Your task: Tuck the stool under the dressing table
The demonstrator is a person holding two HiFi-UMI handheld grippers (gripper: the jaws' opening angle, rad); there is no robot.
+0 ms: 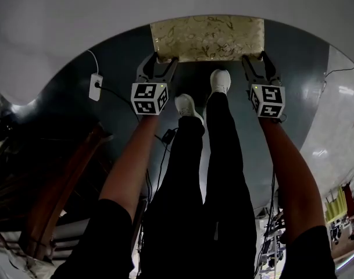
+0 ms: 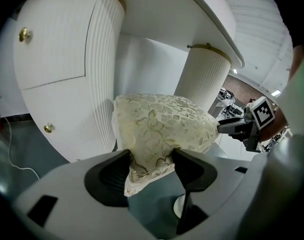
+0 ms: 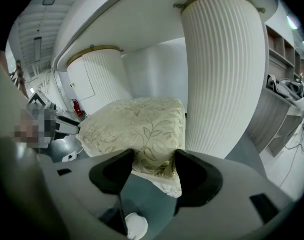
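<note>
We're pinching the stool (image 1: 207, 38) cushion by its near corners, with the left gripper (image 2: 151, 166) and right gripper (image 3: 152, 166) each clamped on fabric. It's sitting partway between the dressing table (image 2: 67, 59) pedestals, so we're guessing more pushing remains.

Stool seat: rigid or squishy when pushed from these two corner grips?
Likely soft at the grip: the stool fabric bunches between the left gripper jaws, so expect some give before it moves. With the right gripper on the other near corner, it probably pushes straight; uneven force may skew it toward a dressing table pedestal.
</note>
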